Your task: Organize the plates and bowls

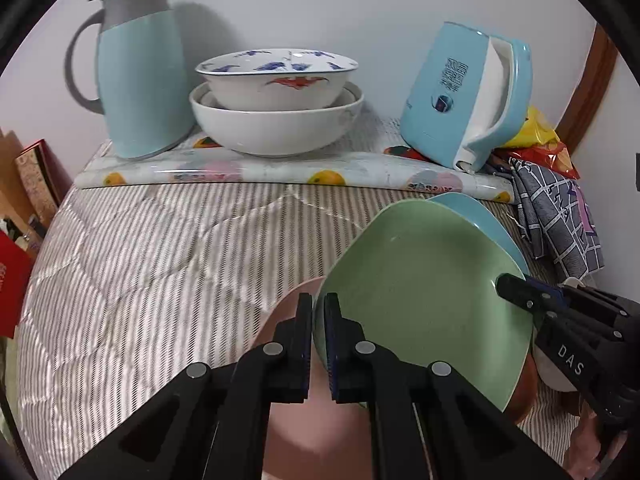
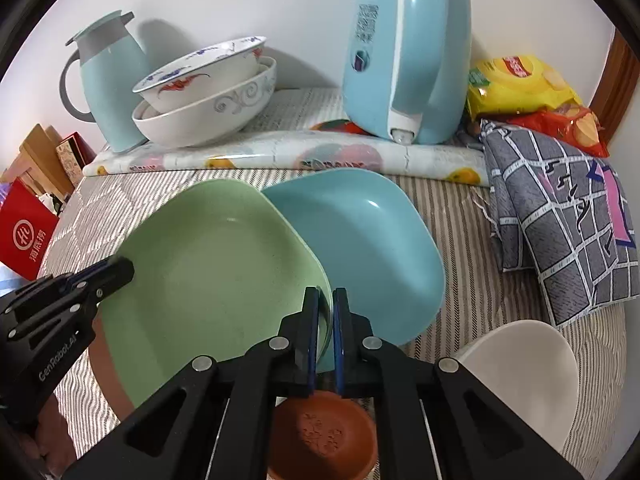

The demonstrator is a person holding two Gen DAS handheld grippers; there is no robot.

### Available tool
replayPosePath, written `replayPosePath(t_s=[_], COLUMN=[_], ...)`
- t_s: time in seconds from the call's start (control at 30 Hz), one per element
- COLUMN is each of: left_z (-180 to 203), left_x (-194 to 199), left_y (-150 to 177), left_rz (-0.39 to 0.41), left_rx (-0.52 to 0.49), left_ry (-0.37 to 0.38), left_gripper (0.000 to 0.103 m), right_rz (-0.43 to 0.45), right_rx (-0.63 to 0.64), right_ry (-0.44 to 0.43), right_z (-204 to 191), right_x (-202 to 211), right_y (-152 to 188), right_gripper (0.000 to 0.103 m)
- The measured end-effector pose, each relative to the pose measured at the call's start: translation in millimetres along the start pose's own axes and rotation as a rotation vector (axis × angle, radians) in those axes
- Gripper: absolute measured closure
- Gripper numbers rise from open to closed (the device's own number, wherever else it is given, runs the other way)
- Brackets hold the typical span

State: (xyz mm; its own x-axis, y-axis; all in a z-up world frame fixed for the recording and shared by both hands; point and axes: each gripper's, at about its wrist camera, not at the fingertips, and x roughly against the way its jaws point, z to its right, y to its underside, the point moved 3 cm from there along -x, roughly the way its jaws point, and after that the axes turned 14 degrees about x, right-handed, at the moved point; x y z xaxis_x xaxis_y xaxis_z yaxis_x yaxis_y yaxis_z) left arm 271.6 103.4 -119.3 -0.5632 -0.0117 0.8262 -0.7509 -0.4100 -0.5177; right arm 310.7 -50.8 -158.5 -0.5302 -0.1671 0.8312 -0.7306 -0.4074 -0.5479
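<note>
Your left hand-held gripper [image 1: 319,312] and right hand-held gripper [image 2: 326,308] each clamped the green plate [image 2: 208,272], centre frame. Blue plate [image 2: 372,240] crowded its right; brown bowl [image 2: 320,436] sat below.

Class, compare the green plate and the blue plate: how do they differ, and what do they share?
The green plate is gripped at opposite rims by the left tool and the right tool; the blue plate is ungripped. The green plate overlaps the blue plate's edge. Both are squarish with rounded corners.
</note>
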Motion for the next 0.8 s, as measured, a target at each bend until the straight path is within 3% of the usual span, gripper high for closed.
replayPosePath(t_s=[0.8], left_z=[-52], left_x=[25], left_y=[33], left_rz=[-0.039], left_rx=[0.087], left_ry=[-0.079], left_gripper=[0.096], right_rz=[-0.007], right_rx=[0.108], right_ry=[-0.083], right_z=[-55], right_x=[3], right_y=[9], right_gripper=[0.097])
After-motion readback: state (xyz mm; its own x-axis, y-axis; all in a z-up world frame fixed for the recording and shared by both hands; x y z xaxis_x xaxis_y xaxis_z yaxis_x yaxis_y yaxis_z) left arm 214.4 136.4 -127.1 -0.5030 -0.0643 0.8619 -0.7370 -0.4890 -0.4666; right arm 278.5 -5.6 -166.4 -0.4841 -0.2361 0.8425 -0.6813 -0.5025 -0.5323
